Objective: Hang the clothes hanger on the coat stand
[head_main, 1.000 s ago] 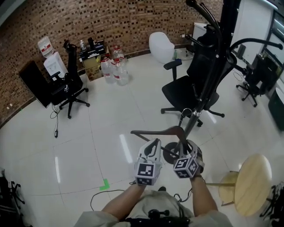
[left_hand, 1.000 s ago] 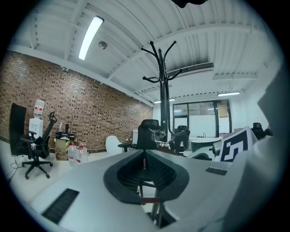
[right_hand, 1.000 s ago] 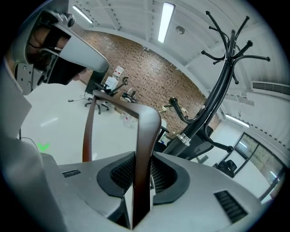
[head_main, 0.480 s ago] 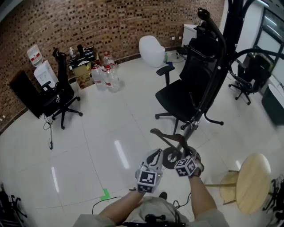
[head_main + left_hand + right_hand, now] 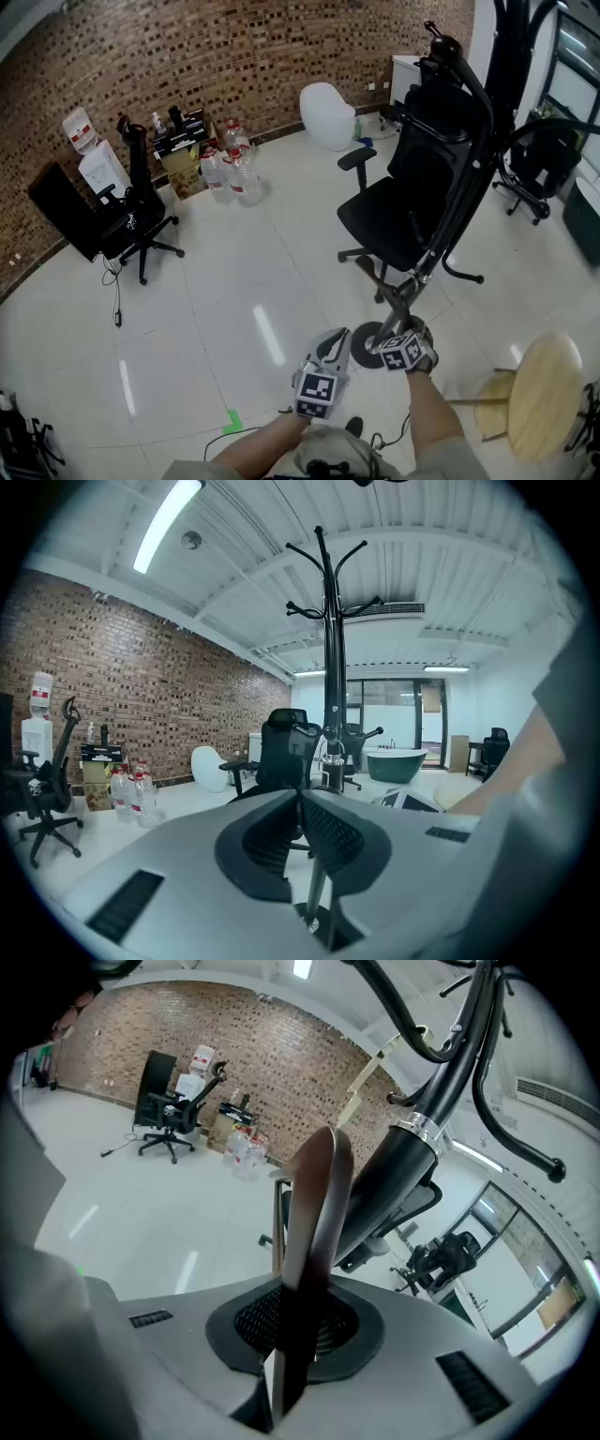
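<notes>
Closing, the jaws of the right gripper (image 5: 295, 1321) pinched the dark brown wooden hanger (image 5: 315, 1199), apparently securing it for the black coat stand (image 5: 330, 649); the left gripper (image 5: 300, 795) had its jaws pressed together, empty.

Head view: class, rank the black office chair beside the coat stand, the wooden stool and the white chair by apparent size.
1. black office chair
2. wooden stool, though it sits nearer the camera
3. white chair

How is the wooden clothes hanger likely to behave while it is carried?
The clothes hanger looks like solid wood, so it is probably stiff and fairly light. The right gripper has just been closing its jaws on the hanger's smooth, flat arm, so it might slip or pivot.
</notes>
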Tool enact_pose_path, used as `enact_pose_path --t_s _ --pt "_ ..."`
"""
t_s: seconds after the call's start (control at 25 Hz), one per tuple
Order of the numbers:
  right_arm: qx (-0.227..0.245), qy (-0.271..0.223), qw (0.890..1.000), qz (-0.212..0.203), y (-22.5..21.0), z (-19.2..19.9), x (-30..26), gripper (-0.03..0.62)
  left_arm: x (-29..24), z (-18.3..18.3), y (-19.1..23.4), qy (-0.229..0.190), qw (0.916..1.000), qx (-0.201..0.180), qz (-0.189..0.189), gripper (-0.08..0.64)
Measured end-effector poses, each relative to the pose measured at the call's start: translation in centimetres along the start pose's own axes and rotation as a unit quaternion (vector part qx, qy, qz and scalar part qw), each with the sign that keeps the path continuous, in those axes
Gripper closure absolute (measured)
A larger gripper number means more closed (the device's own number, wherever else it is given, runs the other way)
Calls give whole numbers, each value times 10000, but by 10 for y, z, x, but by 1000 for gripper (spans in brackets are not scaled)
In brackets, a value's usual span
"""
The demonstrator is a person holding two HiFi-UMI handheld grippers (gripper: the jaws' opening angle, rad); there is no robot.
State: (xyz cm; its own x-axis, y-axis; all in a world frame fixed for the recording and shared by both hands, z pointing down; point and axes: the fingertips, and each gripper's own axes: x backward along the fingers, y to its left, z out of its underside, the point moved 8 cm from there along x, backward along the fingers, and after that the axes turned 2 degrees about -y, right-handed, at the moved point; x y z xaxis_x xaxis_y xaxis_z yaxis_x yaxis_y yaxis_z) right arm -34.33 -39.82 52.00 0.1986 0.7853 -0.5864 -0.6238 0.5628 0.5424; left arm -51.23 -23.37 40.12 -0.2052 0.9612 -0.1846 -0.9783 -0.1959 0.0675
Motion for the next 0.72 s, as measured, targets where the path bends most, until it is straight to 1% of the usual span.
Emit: enact_pose_path --t_s 0.2,0.24,0.28,0.32,0.4,0.56,0.72 --pt "16 115 9998 -168 -10 2 -11 576 -7 -7 -4 -30 9999 59 -92 549" --pt "-7 121 9997 -224 -7 4 -12 558 -7 -6 -4 -38 9999 70 -119 549" --pt "-35 122 9995 -275 -4 7 -12 514 -6 -3 -5 -43 9999 57 -145 549" --pt "-69 117 9994 -317 -2 10 -11 499 -4 -2 -5 -51 9998 39 -167 549" --pt "-138 75 9991 -387 -2 11 -5 494 1 -7 -7 -81 9998 39 -199 549" --pt "-295 -179 9985 -430 -12 2 24 444 16 -25 -14 -196 9994 110 -260 549" --pt "-565 -636 9955 -414 -27 3 80 440 32 -40 -33 -197 9991 128 -367 549"
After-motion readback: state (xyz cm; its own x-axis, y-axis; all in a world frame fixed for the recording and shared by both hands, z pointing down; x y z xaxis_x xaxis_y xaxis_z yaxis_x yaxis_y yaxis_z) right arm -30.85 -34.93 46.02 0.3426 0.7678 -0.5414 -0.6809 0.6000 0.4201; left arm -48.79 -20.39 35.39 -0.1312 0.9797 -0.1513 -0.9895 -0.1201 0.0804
